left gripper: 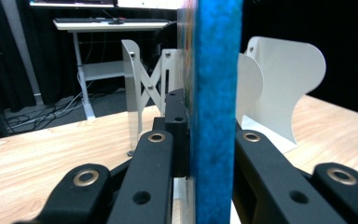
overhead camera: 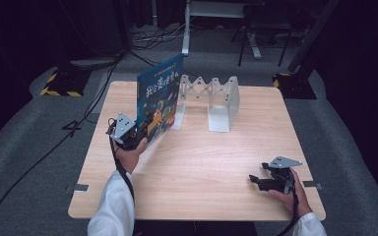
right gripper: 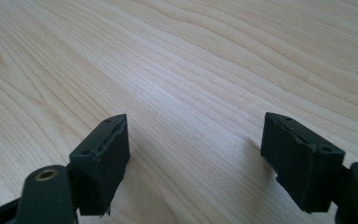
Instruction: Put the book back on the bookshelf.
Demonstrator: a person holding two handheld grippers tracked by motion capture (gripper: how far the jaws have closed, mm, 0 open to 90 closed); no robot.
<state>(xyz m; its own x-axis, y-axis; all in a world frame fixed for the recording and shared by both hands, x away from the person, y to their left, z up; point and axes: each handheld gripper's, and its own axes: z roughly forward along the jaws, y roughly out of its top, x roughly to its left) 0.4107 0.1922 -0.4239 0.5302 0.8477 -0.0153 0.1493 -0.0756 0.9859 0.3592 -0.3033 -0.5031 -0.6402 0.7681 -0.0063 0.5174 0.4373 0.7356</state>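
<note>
A blue picture book point(overhead camera: 160, 98) stands upright on the wooden table point(overhead camera: 202, 162), left of centre. My left gripper point(overhead camera: 140, 133) is shut on its near lower edge. In the left gripper view the blue spine point(left gripper: 214, 107) runs up between the two black jaws, which press on both covers. Just behind the book stands a white expanding metal book rack point(overhead camera: 211, 101), its plates point(left gripper: 284, 84) rising past the book. At the table's front right my right gripper point(overhead camera: 256, 181) rests low over the wood, open, with only bare tabletop point(right gripper: 191, 93) between its pads.
The floor around the table is grey carpet, with black cables point(overhead camera: 54, 142) trailing on the left. A desk frame point(overhead camera: 211, 19) and dark stands are beyond the far edge. Hazard-striped bases point(overhead camera: 59, 86) sit at the far corners.
</note>
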